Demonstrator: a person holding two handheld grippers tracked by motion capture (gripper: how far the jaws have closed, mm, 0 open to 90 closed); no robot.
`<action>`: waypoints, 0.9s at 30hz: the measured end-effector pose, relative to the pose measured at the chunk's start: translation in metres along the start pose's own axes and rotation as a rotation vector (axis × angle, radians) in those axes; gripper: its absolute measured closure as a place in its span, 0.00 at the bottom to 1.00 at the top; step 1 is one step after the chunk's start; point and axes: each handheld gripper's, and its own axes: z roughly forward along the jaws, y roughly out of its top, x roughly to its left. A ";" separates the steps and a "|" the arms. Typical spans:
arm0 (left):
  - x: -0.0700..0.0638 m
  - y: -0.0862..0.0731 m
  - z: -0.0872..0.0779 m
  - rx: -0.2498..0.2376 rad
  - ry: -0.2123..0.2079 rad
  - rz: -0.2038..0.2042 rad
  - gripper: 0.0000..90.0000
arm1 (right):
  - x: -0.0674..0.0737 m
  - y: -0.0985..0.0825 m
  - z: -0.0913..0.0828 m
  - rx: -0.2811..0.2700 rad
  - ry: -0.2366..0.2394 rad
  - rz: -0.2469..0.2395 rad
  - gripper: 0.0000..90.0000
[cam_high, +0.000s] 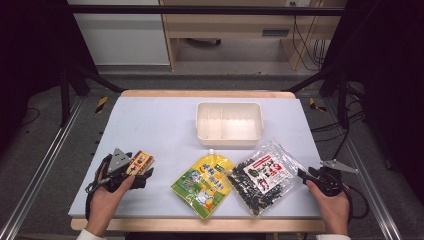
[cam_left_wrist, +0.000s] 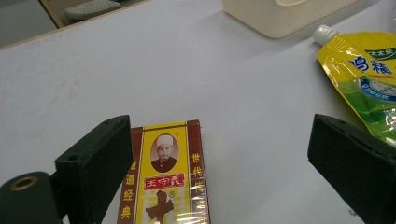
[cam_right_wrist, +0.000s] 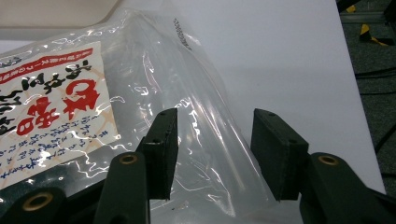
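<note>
1. A pale grey table carries four things: a cream tray, a yellow pouch, a clear bag of dark dried food, and a small red and yellow box.
2. The left gripper rests near the front left corner of the table, held in the person's left hand.
3. The red and yellow box lies flat on the table between the left gripper's jaws. It sits close against the jaw on the left of the left gripper view and well apart from the other jaw.
4. The left jaws stand wide and released; neither pad presses on the box.
5. The right gripper sits near the front right corner of the table, held in the person's right hand.
6. The clear bag lies toward the front right of the table, tilted, with its white and red label facing up and dark contents at its lower end.
7. In the right gripper view, the empty, crinkled clear end of the bag runs between the two right jaws.
8. The right jaws are partly parted around that plastic; whether the pads press on it cannot be told.
9. The yellow pouch with a white cap lies near the front edge at the middle, just left of the bag and touching it.
10. The cream tray stands toward the middle of the table, behind the pouch and bag, with a divider across its inside.
</note>
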 end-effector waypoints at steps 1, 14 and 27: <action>0.000 0.000 0.000 0.000 0.000 0.000 0.08 | 0.000 0.000 0.000 0.001 -0.003 -0.010 0.60; -0.002 -0.001 0.002 0.007 -0.007 -0.003 0.08 | 0.008 -0.002 -0.003 0.051 -0.017 -0.089 0.97; -0.005 -0.003 -0.004 -0.004 -0.012 -0.013 0.09 | 0.012 0.010 -0.053 -0.055 0.023 -0.099 1.00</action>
